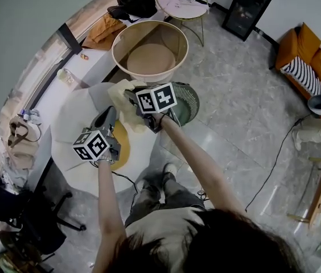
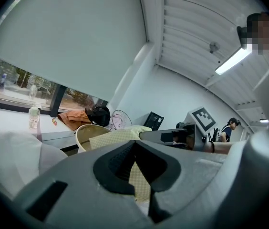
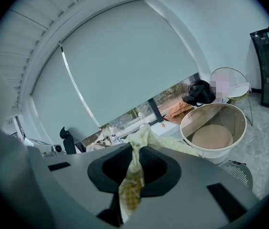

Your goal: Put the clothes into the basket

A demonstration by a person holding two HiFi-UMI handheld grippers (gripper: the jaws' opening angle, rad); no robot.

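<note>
A pale yellow checked cloth hangs stretched between my two grippers above the white round table. My left gripper is shut on one end of the cloth, which runs out between its jaws. The right gripper is shut on the other end; in its own view the cloth hangs bunched from the closed jaws. The round beige basket stands just beyond the table with nothing in it, and shows again as a basket ahead of the right gripper.
Orange clothing and a black bag lie on the window ledge. A wire side table holds a pink cloth. A round wire-mesh object sits on the floor by the table. An orange sofa is far right.
</note>
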